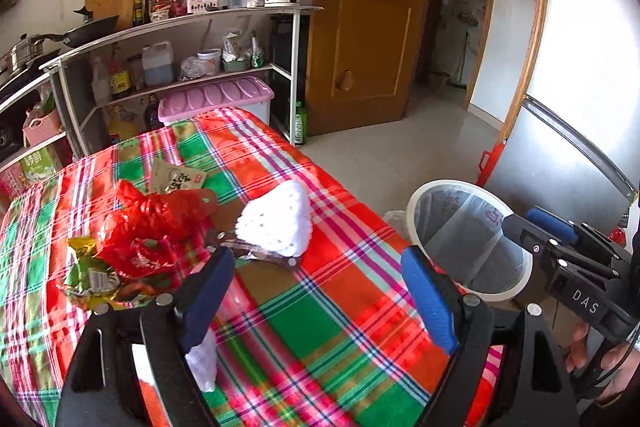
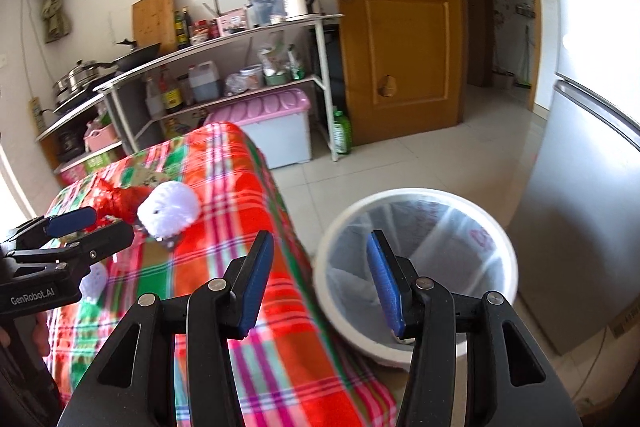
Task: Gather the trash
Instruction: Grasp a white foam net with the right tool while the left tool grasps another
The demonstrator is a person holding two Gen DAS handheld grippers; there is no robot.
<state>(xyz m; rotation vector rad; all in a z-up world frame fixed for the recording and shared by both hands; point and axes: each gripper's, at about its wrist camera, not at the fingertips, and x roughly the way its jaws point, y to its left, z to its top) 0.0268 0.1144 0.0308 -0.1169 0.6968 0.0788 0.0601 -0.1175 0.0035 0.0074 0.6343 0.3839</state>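
Right now the left tongs (image 1: 320, 291) are spread wide, grasping nothing, hanging over the plaid-covered surface (image 1: 320, 339). Just ahead of their left finger lies the trash pile: a crumpled red plastic bag (image 1: 156, 227), with green and gold snack wrappers (image 1: 92, 275) at its left and a tan printed packet (image 1: 176, 179) just beyond it. The red bag's long axis runs from near-left to far-right, its twisted end pointing away toward the packet. Straight ahead of the left tongs sits a white knitted piece (image 1: 276, 219), resting on a dark thin object whose kind I cannot tell. A second white scrap (image 1: 202, 363) shows close behind the left finger's pad; whether it touches the pad is unclear.

The right tongs (image 2: 316, 287) are likewise released, fingers apart and bare, poised off the edge of the surface. Their right finger overlaps the rim of a white trash bin (image 2: 420, 199) lined with a clear bag, which stands on the tiled floor (image 2: 400, 163) just beside the surface. Beyond both tongs stands a kitchen shelf (image 1: 192, 23).
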